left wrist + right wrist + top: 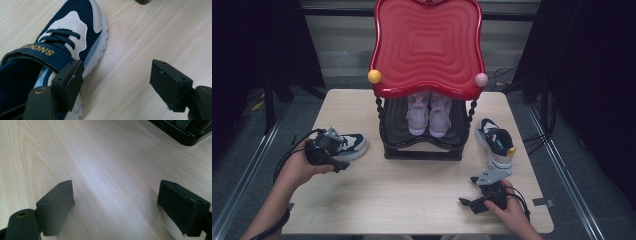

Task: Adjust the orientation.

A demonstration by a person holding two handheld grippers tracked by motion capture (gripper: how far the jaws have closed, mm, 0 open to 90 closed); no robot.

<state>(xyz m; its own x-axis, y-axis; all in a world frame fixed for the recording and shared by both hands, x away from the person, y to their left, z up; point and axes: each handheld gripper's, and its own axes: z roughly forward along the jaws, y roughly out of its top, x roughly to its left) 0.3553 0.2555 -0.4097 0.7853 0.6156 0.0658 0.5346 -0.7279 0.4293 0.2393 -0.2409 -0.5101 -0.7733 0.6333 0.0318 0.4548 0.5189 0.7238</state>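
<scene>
Left tongs (116,83): I see my jaws wide, gripping nothing. The navy-and-white shoe (62,50) lies on the table (150,37), its long axis running away from the jaws, toe pointing away, heel nearest; one jaw overlaps its outer side, the other stands over bare wood. Right tongs (115,206): wide, empty, above bare table.

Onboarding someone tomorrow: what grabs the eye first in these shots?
The glossy red tray top of the small shoe rack at the table's far middle dominates, with a pair of pale pink shoes on the shelf under it. Two navy-and-white sneakers flank it: the left sneaker lies by the open left gripper, the right sneaker just beyond the open right gripper.
</scene>
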